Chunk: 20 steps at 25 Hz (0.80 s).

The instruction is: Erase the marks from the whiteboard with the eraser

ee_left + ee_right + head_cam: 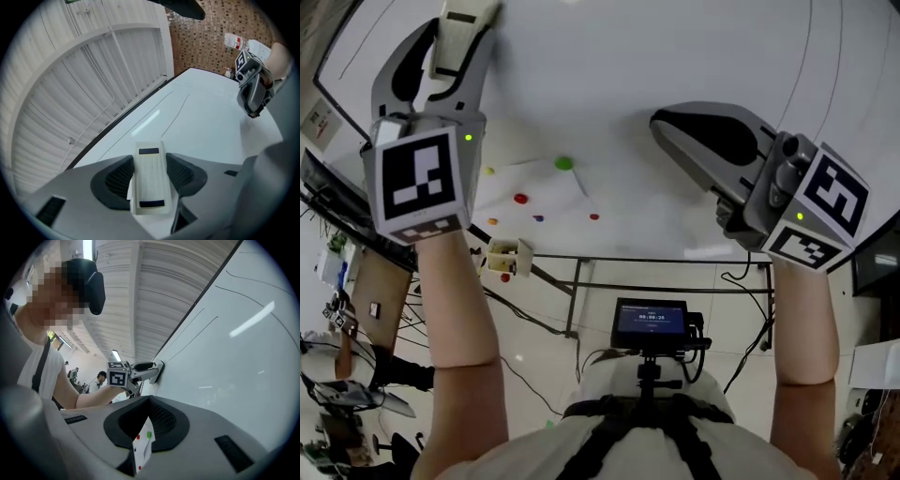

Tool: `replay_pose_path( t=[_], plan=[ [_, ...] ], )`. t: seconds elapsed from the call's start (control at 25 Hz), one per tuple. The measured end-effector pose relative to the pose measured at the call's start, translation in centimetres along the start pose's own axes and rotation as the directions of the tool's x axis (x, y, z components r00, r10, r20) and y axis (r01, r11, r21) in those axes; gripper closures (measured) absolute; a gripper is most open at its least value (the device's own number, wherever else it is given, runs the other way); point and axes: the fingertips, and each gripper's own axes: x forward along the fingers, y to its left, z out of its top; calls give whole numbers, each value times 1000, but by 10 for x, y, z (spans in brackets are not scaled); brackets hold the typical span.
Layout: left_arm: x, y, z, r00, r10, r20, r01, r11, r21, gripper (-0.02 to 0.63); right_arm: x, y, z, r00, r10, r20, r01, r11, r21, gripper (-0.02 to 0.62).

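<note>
Cream eraser (150, 180) being clamped by the left gripper (150, 174) and pressed on the whiteboard (675, 56), right gripper (149, 422) being held closed, empty, thin pen lines (174, 118) being shown.

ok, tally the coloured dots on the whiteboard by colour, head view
green dot: 1
red dots: 2
yellow dot: 1
orange dot: 1
dark blue dot: 1
Total: 6
</note>
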Motion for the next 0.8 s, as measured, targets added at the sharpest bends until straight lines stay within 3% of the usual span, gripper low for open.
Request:
replay_pose_path(
  t=[0.12,0.28,0.6,0.8],
  plan=[
    [-3,26,-22,995,92,-36,-94,993,-74,357,1,0,-2,1000,17,3,-17,1000,6,578],
    [4,40,-18,982,187,-21,-188,979,-77,367,-2,-4,-1,999,28,21,-28,999,-18,578],
    [16,6,39,987,135,92,-126,987,-96,367,-31,-3,9,999,-23,36,24,999,-30,577],
    [14,-27,70,991,38,126,-30,997,-65,365,-41,-3,14,999,-38,28,39,999,-14,577]
  ],
)
